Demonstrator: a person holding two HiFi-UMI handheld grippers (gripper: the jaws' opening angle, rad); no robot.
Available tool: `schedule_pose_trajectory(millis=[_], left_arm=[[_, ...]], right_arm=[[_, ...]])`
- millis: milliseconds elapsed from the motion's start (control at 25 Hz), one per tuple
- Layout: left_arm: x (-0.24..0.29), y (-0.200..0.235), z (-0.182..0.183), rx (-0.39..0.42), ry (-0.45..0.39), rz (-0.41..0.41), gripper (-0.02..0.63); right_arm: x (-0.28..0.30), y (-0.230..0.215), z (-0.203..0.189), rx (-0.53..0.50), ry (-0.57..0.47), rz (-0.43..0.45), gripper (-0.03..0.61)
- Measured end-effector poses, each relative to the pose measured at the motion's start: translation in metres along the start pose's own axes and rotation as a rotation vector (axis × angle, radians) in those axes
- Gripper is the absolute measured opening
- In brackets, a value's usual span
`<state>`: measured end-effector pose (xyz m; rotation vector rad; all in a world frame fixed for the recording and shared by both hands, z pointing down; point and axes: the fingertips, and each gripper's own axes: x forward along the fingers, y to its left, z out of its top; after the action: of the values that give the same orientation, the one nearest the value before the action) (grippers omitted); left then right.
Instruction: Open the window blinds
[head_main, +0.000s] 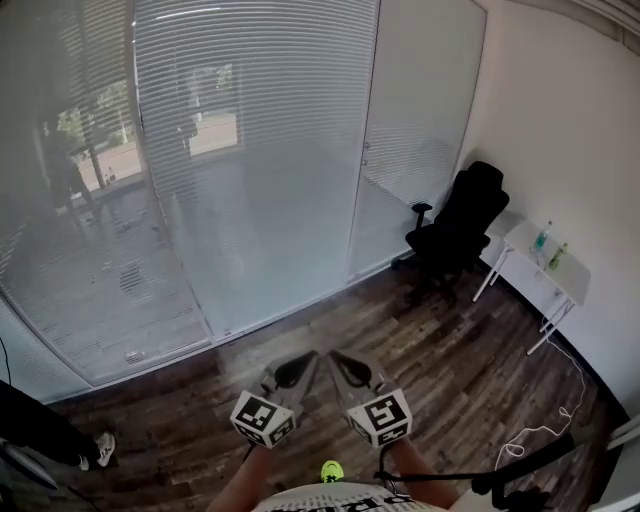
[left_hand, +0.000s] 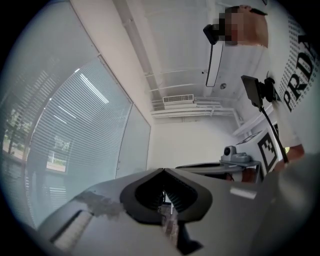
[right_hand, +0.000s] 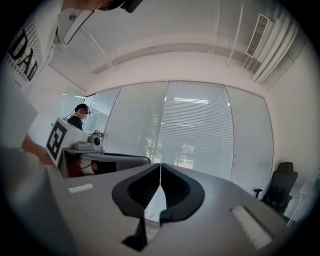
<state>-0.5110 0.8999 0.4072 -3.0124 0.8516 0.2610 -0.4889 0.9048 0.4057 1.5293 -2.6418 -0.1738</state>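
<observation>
Find left gripper (head_main: 300, 366) and right gripper (head_main: 345, 366) side by side, tips almost meeting, both pointed roughly level at the glass wall.

Read left gripper (left_hand: 163, 172) as clenched: pads closed tip to tip, nothing between them. Read right gripper (right_hand: 160, 167) the same: clenched and empty.

Locate window blinds (head_main: 255, 110) well ahead of both tools, across a stretch of wood floor (head_main: 400, 340). Slats lowered behind the glass, with daylight and some greenery faint through them. No contact with either tool.

From left gripper view, place blinds (left_hand: 65, 150) up and to the left of the jaws, and the right gripper's marker cube (left_hand: 267, 147) close on the right. From right gripper view, place blinds (right_hand: 195, 130) straight ahead, above the jaw tips.

Note black office chair (head_main: 458, 225) ahead and right of the right gripper, white table (head_main: 570, 280) just past it with two bottles (head_main: 545, 242) on top. Note white cable (head_main: 560, 410) on the floor to the right of the right gripper. Note another person's shoe (head_main: 103, 448) off to the left of the left gripper.
</observation>
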Motion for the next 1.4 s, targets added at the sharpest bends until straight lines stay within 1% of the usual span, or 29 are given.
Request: schedule_pose_trajectory(millis=[120,200,320,440,520,560,640,680,760,800,960,1200,1280,1400], left_arm=[[0.039,-0.001,-0.013,0.022,0.017,-0.003,-0.008],[0.062,0.005,-0.020,0.022,0.010,0.000,-0.008],[0.084,0.009,-0.031,0.018,0.002,0.006,-0.008],[0.109,0.014,-0.034,0.048,0.021,0.018,-0.008],[0.126,0.016,-0.036,0.049,0.034,0.021,-0.008],[0.132,0.016,-0.038,0.040,0.040,0.021,-0.005],[0.141,0.018,-0.041,0.020,0.051,0.017,0.028],[0.144,0.021,-0.042,0.017,0.056,0.016,0.034],[0.150,0.031,-0.047,0.027,0.062,0.019,0.026],[0.153,0.036,-0.049,0.030,0.061,0.024,-0.001],[0.173,0.050,-0.049,0.017,0.064,0.030,-0.003],[0.221,0.102,-0.049,-0.016,0.063,0.031,-0.003],[0.236,0.124,-0.044,-0.021,0.049,0.028,-0.003],[0.250,0.154,-0.038,-0.022,0.015,0.027,-0.003]], right_arm=[[-0.002,-0.041,-0.012,-0.008,0.000,-0.014,0.011],[0.002,-0.066,-0.018,-0.008,-0.010,-0.023,0.009],[0.005,-0.091,-0.031,0.017,-0.008,-0.020,0.009],[0.012,-0.118,-0.037,0.054,-0.013,-0.014,0.009],[0.015,-0.135,-0.039,0.070,-0.020,-0.008,0.010],[0.017,-0.140,-0.041,0.074,-0.021,-0.003,0.011],[0.022,-0.145,-0.042,0.080,-0.021,0.009,0.011],[0.026,-0.147,-0.043,0.080,-0.020,0.015,0.011],[0.037,-0.151,-0.045,0.080,-0.015,0.023,0.011],[0.043,-0.153,-0.047,0.082,-0.013,0.023,0.011],[0.057,-0.174,-0.046,0.086,-0.007,0.016,0.012],[0.108,-0.224,-0.040,0.077,0.005,0.005,0.012],[0.132,-0.239,-0.034,0.070,0.003,0.009,0.012],[0.163,-0.248,-0.025,0.043,-0.005,0.018,0.012]])
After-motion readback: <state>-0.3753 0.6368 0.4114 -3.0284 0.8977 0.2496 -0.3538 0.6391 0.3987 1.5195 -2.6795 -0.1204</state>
